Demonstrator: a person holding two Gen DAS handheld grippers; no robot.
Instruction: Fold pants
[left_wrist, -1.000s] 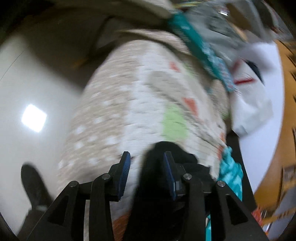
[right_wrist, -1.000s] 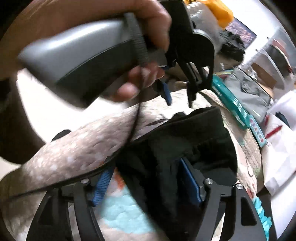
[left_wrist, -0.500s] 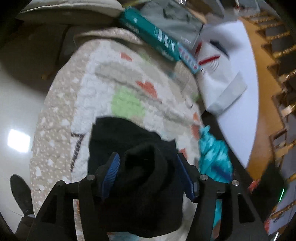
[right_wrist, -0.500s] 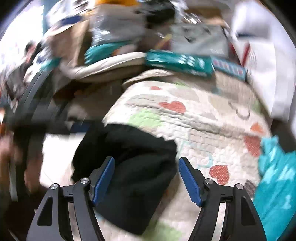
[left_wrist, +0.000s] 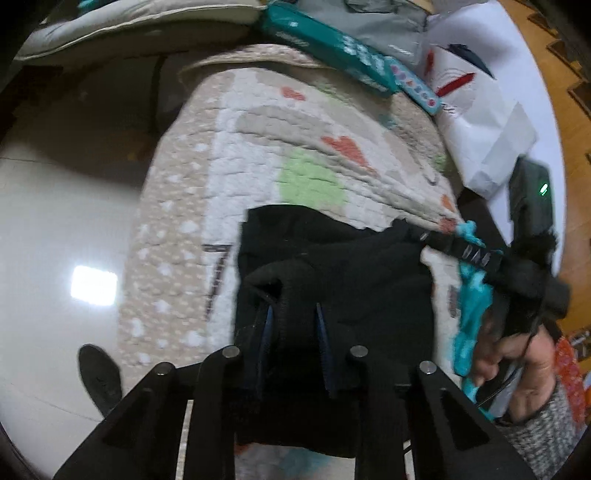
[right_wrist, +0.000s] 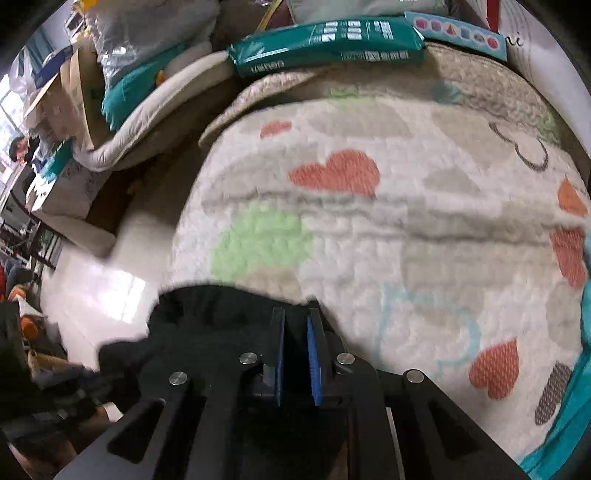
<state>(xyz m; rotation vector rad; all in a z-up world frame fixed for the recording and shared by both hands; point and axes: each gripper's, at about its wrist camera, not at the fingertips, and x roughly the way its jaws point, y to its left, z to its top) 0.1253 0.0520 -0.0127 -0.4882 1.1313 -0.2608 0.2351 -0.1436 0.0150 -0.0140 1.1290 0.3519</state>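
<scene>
Black pants (left_wrist: 351, 266) lie folded on a quilted mat (left_wrist: 258, 129) printed with hearts. My left gripper (left_wrist: 293, 321) points down at their near edge. Its jaws are closing, and a raised ridge of black cloth is pinched between the blue pads. To the right, a hand (left_wrist: 517, 354) holds my right gripper (left_wrist: 424, 236) at the pants' far right corner. In the right wrist view the pants (right_wrist: 207, 314) fill the lower left. There my right gripper (right_wrist: 295, 317) has closed to a narrow gap with black cloth caught in it.
A teal package (left_wrist: 332, 40) and a white bag (left_wrist: 480, 110) line the mat's far side. Teal cloth (left_wrist: 472, 295) lies at the mat's right edge. Glossy floor (left_wrist: 55, 221) and a dark shoe (left_wrist: 99, 373) are on the left. Cardboard boxes (right_wrist: 74, 92) stand beyond.
My left gripper opened wide around the pants' hump, then narrowed onto a fold. My right gripper swung across to the pants' right corner and went from wide open to shut.
</scene>
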